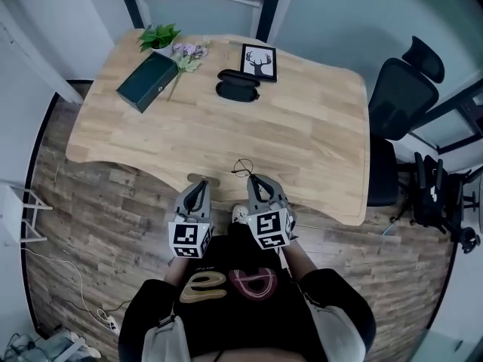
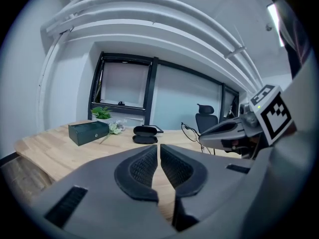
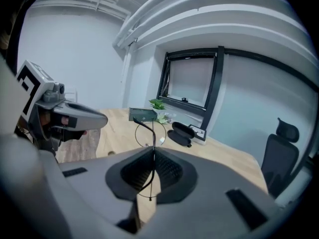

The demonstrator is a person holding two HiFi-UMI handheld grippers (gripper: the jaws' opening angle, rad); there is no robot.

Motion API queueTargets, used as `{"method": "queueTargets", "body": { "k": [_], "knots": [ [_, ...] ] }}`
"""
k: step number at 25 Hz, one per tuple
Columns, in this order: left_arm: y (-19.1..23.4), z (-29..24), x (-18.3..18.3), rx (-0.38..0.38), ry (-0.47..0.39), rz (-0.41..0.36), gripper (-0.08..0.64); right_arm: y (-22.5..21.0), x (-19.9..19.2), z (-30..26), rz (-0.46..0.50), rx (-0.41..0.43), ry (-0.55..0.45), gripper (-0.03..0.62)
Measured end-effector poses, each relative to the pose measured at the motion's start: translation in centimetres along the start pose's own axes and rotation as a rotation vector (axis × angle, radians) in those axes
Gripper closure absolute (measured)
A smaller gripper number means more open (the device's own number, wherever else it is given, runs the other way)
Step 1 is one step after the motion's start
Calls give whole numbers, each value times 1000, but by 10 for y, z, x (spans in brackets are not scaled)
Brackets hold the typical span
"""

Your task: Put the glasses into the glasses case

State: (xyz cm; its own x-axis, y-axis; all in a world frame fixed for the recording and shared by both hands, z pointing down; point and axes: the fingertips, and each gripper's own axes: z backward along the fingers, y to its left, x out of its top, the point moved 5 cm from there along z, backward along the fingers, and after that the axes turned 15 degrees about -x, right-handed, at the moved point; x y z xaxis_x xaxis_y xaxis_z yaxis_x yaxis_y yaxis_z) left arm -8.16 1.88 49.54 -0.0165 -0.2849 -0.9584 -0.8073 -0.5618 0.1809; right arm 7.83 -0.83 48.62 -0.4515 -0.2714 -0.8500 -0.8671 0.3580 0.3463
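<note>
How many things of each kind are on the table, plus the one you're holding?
Glasses, pinched in the right hand-held gripper: 1
Glasses case, black and lying open: 1
Dark green box: 1
Picture frame with a deer: 1
Potted plant: 1
Bunch of flowers: 1
Total: 6

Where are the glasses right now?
In the head view, the glasses are pinched by the right gripper over the near edge of the wooden table, well short of the black glasses case beside the deer picture.
</note>
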Motion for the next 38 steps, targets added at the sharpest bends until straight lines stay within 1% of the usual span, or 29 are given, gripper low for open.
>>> {"method": "queueTargets", "body": {
  "k": [3,10,16,22,28,33,38],
  "knots": [
    [-1,-22,5,23,0,0,529,-21,1,-19,3,21,-8,575],
    [-3,-63,9,66,-17,69,529,-52,1,-49,31,77,-24,575],
    [-1,-84,17,83,-14,56,529,-73,6,-68,61,89,-41,575],
    [19,-91,28,95,-9,55,529,-77,22,-89,97,108,-35,575],
    [42,-98,40,76,-9,53,529,-73,39,-115,147,118,-16,575],
    [62,-98,46,70,-11,52,529,-70,58,-143,222,122,-36,575],
    [80,-92,50,86,-12,56,529,-68,78,-172,379,100,-67,575]
  ]
}}
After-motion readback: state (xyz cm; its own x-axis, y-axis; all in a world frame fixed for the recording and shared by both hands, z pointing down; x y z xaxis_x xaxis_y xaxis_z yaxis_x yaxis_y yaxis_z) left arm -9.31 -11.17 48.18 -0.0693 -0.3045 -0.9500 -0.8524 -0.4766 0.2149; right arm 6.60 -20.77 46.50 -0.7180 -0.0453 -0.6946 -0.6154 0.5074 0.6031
